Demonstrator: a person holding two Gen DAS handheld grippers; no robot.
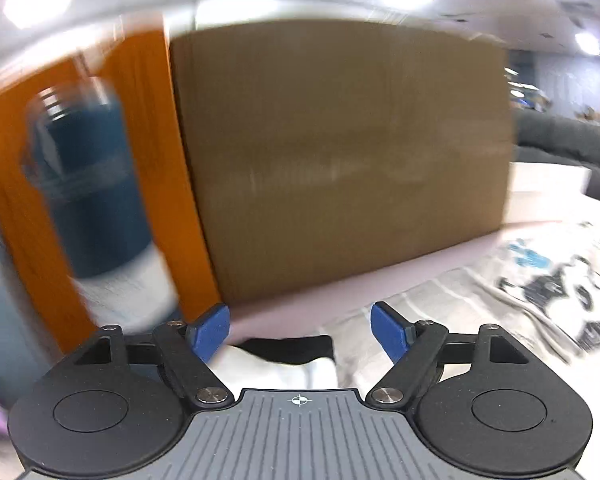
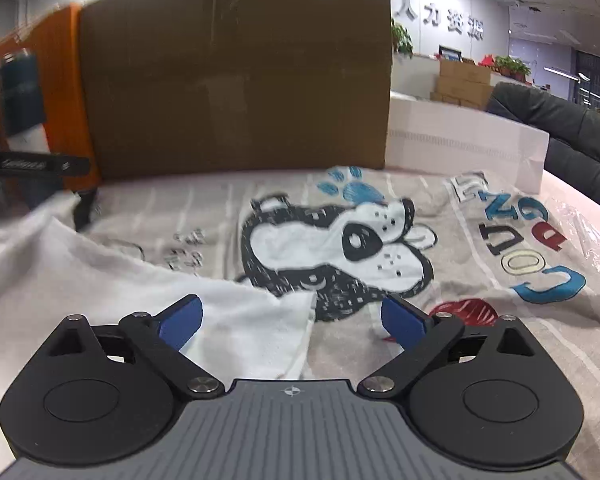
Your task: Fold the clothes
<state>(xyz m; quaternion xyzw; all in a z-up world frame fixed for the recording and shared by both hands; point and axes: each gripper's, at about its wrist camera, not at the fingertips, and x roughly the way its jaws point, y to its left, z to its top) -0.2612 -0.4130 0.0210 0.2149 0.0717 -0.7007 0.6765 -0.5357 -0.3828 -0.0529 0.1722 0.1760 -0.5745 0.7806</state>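
Observation:
A white garment (image 2: 100, 280) lies crumpled on a grey printed cloth with a cartoon dog (image 2: 332, 248). My right gripper (image 2: 292, 322) is open just above the garment's right corner. My left gripper (image 1: 300, 330) is open above the garment's white fabric (image 1: 268, 368) and its black collar band (image 1: 288, 346). The printed cloth (image 1: 540, 288) also shows at the right of the left wrist view. The left gripper's black body (image 2: 32, 166) shows at the left edge of the right wrist view.
A big brown cardboard box (image 2: 236, 76) stands right behind the cloth and also fills the left wrist view (image 1: 340, 152). An orange panel (image 1: 152, 160) and a dark blue bottle (image 1: 96, 184) are at the left. A white box (image 2: 460, 140) and dark sofa (image 2: 560, 128) are at the right.

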